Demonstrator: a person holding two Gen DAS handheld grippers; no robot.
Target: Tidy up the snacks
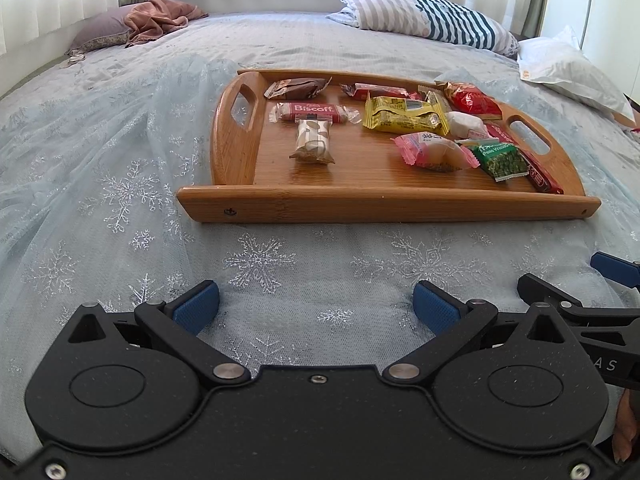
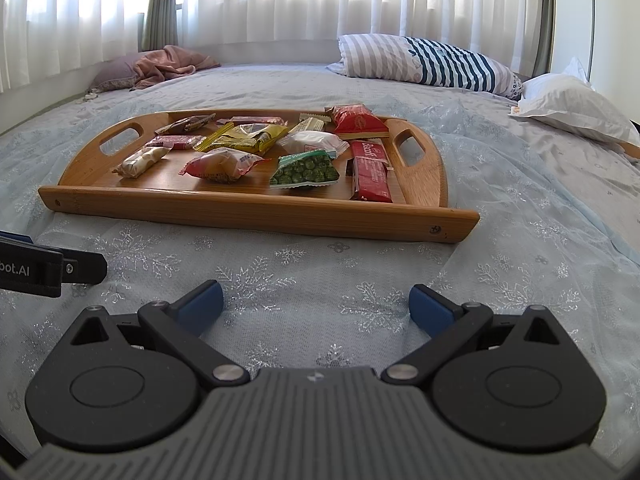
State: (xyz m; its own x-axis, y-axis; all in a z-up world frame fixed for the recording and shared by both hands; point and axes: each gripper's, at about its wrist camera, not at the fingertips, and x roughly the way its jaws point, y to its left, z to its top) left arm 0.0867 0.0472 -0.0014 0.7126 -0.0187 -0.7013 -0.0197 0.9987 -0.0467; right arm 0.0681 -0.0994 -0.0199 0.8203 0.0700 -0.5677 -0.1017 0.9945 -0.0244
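Before you, a bed [image 1: 120, 128] spread with a pale blue snowflake-patterned cover [image 1: 256, 260] fills the frame. A wooden tray [image 1: 384, 204] rests on it at centre. A striped pillow [image 1: 432, 16] and a white pillow [image 1: 568, 68] lie at upper right, a crumpled pink cloth [image 1: 160, 16] over a mauve pillow [image 1: 100, 32] at upper left.

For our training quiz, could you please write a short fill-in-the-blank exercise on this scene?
1. The snacks lie on a wooden ____.
2. The wasabi peas packet is coloured ____.
3. Both the left gripper and the right gripper are ____, holding nothing.

Missing words: tray; green; open
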